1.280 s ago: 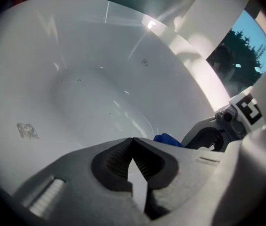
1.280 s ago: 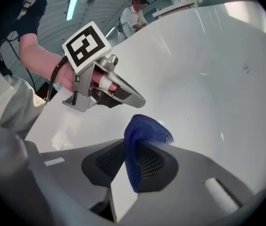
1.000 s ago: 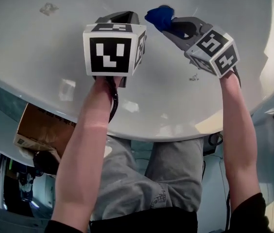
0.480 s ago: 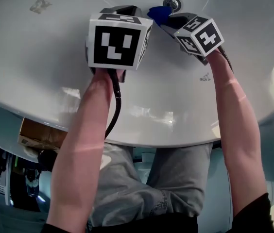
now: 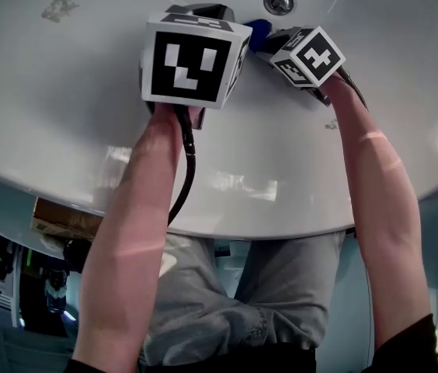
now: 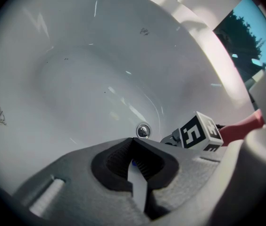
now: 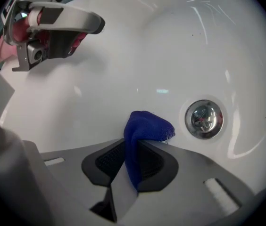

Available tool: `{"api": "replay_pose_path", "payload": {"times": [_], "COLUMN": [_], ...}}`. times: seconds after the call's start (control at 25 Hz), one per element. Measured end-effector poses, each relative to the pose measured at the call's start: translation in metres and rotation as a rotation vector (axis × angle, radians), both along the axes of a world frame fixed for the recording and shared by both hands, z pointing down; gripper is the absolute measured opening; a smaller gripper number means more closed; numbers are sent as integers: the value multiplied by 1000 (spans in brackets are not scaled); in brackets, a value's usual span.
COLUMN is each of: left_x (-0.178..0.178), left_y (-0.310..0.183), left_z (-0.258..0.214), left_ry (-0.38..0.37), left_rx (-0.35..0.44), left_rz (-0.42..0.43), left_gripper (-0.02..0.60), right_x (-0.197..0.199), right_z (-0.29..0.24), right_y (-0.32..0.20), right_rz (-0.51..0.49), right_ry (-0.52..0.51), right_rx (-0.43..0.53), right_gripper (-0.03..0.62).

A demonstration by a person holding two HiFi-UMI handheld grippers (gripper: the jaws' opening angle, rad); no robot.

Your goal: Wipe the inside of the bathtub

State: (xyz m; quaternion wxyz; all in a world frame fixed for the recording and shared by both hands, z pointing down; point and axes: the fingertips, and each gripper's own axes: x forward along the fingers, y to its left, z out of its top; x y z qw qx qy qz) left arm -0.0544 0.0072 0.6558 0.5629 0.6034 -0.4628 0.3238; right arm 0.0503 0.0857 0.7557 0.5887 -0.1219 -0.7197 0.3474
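Observation:
The white bathtub point(image 5: 64, 107) fills the head view, its metal drain point(image 5: 279, 1) at the top. My right gripper point(image 7: 135, 147) is shut on a blue cloth point(image 7: 142, 131), which bulges out past the jaws against the tub floor just left of the drain point(image 7: 203, 118). In the head view the cloth point(image 5: 259, 29) shows as a blue patch between the two marker cubes. My left gripper point(image 6: 134, 157) hangs shut over the tub with nothing in it, the drain point(image 6: 143, 131) just beyond its tips.
A grey smudge point(image 5: 57, 7) marks the tub floor at the far left, and a smaller speck point(image 5: 331, 124) lies by the right forearm. The tub's near rim point(image 5: 227, 224) runs across below the arms. A cardboard box point(image 5: 67, 220) sits on the floor at the left.
Both grippers have moved farther into the tub toward the drain. The right gripper swung left with the cloth, so the cloth now lies close beside the left gripper's cube.

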Motion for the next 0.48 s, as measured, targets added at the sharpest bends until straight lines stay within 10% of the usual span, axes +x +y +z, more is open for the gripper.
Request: {"api": "replay_pose_path", "payload": {"times": [0.48], "left_x": [4], "left_y": [3], "left_z": [-5], "left_ry": [16], "left_rx": [2], "left_rz": [9], "left_gripper": [5], "right_x": [1], "right_z": [-22], "right_y": [39], "right_rz": [-72], "right_ry": [-12], "right_rx": [-142], "right_gripper": [78]}}
